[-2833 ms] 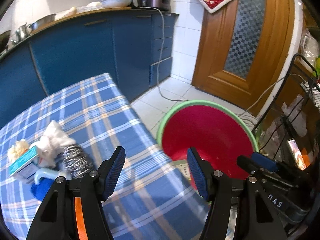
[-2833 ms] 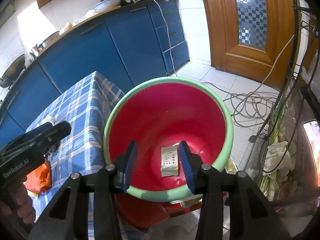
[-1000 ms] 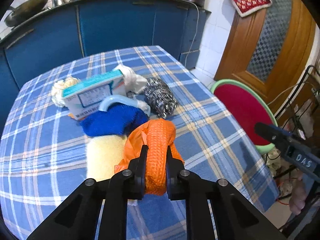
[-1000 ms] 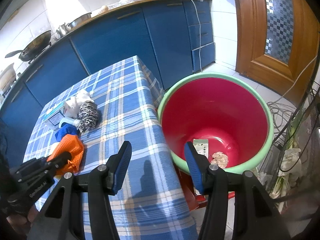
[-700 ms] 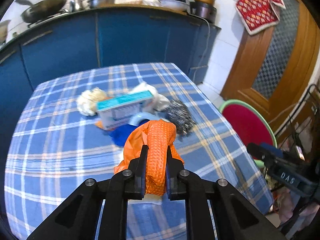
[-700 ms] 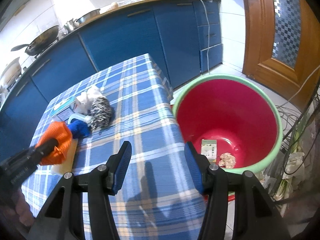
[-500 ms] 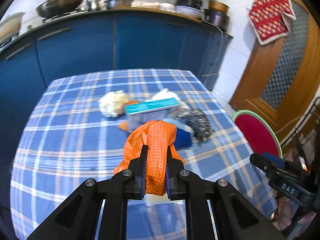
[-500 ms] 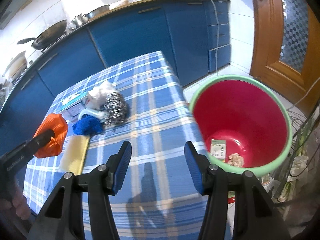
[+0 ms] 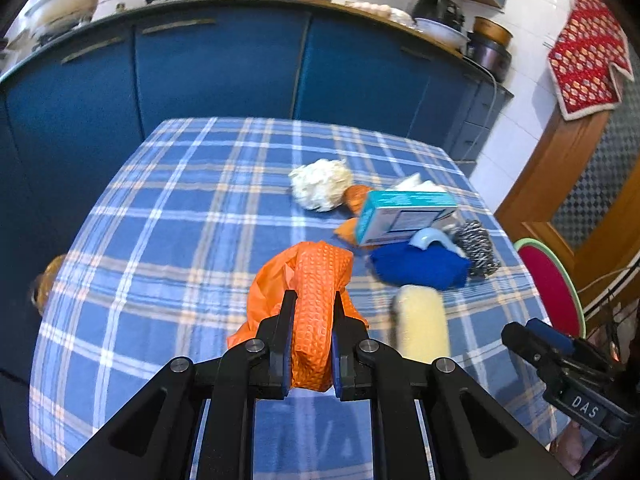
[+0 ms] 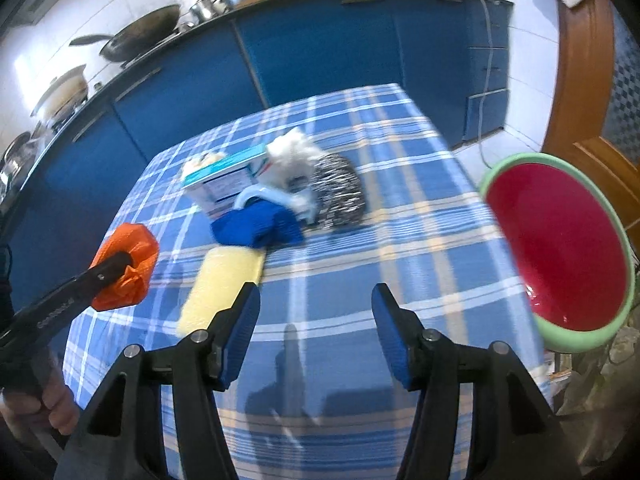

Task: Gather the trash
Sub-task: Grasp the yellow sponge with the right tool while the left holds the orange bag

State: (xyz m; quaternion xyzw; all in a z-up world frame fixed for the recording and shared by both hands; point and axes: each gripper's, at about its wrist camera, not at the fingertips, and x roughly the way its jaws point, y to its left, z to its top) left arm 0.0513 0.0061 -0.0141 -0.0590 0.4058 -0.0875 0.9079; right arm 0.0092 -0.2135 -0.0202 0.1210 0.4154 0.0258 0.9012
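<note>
Grip status: left gripper (image 9: 310,320) is clamped on the orange bag (image 9: 316,276), now lifted clear of the table (image 9: 160,216); a second ago the bag sat among the pile. Right gripper (image 10: 316,320) is empty, jaws opening, nothing between them. Ahead of it lie the sponge (image 10: 220,280), blue cloth (image 10: 256,228), scourer (image 10: 340,196) and box (image 10: 224,180). The bin (image 10: 560,252) has shifted from directly ahead to the right. Judgement: the bag awaits transfer to the bin; the right gripper is lining up a further pick.
</note>
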